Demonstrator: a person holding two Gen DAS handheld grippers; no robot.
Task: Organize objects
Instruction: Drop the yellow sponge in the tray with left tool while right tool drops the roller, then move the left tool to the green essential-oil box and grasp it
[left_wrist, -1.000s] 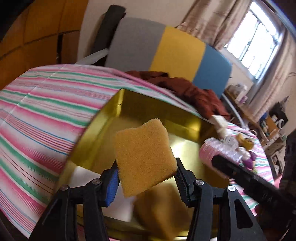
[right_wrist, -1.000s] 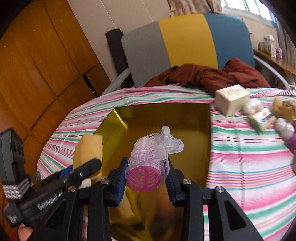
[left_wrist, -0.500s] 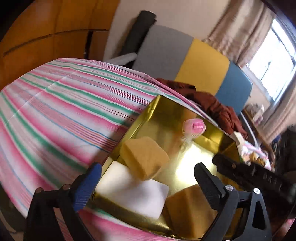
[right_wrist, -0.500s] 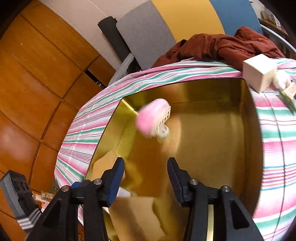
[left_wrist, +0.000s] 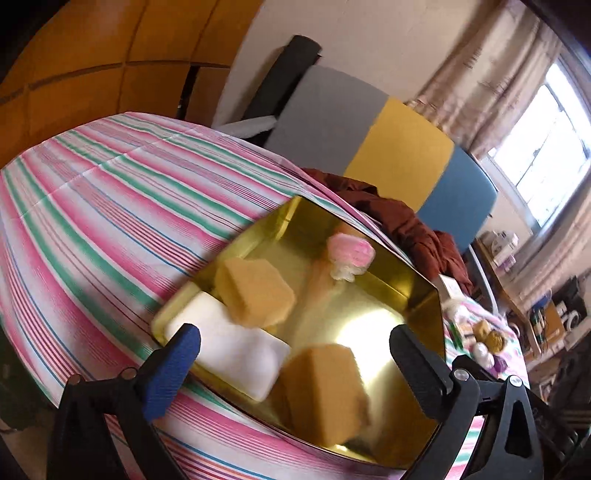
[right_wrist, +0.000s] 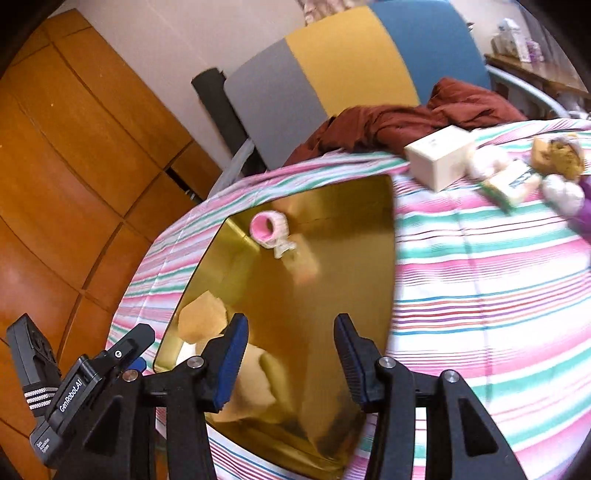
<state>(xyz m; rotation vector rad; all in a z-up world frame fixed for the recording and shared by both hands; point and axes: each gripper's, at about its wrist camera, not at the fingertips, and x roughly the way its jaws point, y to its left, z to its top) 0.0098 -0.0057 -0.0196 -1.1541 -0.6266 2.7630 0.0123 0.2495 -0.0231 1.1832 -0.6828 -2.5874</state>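
your left gripper (left_wrist: 295, 347) fingers stood wide, empty | your right gripper (right_wrist: 291, 354) fingers narrowly parted, empty | pink hair roller (right_wrist: 267, 225) lay in gold tray (right_wrist: 343, 206) beside yellow sponge (left_wrist: 255, 291)

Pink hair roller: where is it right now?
The pink hair roller lies inside the gold tray near its far corner, apart from the sponges, in both wrist views.
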